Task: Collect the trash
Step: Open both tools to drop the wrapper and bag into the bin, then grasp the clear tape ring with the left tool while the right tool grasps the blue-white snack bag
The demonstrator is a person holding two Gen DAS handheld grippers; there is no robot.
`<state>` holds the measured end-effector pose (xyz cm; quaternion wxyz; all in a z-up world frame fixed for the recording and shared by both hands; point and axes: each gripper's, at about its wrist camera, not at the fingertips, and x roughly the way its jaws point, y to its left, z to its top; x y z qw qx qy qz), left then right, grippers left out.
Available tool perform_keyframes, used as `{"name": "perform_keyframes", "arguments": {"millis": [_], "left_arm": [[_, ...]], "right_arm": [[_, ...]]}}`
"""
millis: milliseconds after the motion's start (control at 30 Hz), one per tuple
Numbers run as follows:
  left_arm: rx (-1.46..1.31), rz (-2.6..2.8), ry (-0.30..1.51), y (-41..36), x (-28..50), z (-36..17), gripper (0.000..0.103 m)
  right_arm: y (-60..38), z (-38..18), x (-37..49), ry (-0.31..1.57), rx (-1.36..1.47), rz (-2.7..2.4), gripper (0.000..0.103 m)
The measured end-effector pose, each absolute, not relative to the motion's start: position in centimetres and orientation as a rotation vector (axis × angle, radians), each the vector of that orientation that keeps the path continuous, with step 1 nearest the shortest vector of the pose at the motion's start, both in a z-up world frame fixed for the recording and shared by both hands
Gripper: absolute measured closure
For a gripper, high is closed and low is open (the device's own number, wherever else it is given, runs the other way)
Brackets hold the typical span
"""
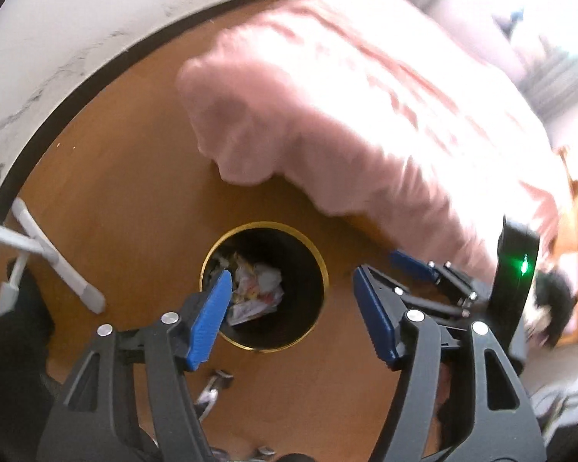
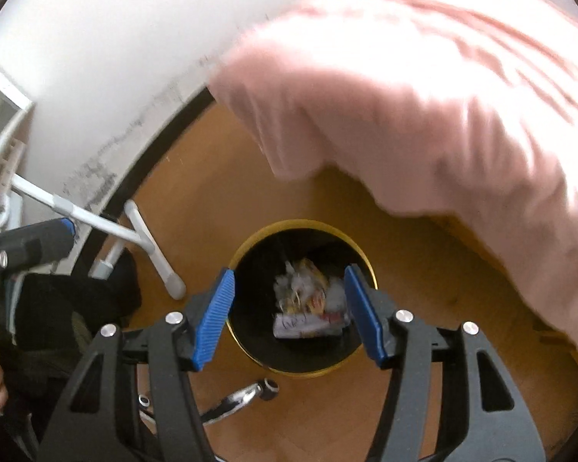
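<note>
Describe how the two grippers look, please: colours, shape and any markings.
Both the left gripper and right gripper have dark grey, truss-like fingers with triangular cut-outs, silver round pins and blue ribbed pads. A green light glows on the right gripper's black body.

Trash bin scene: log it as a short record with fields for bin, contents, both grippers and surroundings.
bin: round black bin with gold rim, standing on the wooden floor
contents: crumpled papers and wrappers at the bottom
left gripper: open, nothing between the pads, above the bin
right gripper: open, empty, over the bin mouth
surroundings: pink bedcover hanging beside the bin; white frame leg near the wall
</note>
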<state>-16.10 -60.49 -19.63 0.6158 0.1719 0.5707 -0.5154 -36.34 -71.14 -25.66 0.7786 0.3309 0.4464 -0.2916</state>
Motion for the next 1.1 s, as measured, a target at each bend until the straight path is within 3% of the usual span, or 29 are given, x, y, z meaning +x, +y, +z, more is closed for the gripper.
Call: {"name": "perform_keyframes", "arguments": {"millis": [33, 167, 367, 567, 700, 833, 1100], "left_arm": [[0.366, -1.176, 1.28, -59.5, -15.0, -17.3, 0.036], [0.328, -1.144, 1.061, -53.7, -11.4, -8.8, 0.012], [0.381, -0.854, 0.87, -37.9, -2.2, -2.2, 0.009], [0.369, -0.438, 0.823, -19.5, 6.7, -2.4, 0.009], [0.277, -0.349, 0.854, -12.0, 9.0, -3.3, 0.009], [0.256, -0.37, 0.887, -8.7, 10.1, -4.7, 0.009], [0.284, -0.473, 0.954, -10.9, 12.9, -8.4, 0.009]], "right_arm": [[-70.9, -23.9, -35.9, 0.942, 0.689, -0.629, 0.042], [-68.9, -16.4, -32.2, 0.842, 0.56, -0.584, 0.038], [-62.4, -8.2, -22.3, 0.76, 0.402, -0.386, 0.028], [-51.6, -3.4, -10.1, 0.747, 0.279, -0.119, 0.02], [-44.3, -1.8, -2.4, 0.772, 0.258, 0.052, 0.019], [-37.7, -0.8, 4.5, 0.8, 0.24, 0.193, 0.019], [-29.6, -2.8, 14.9, 0.886, 0.177, 0.274, 0.019]]}}
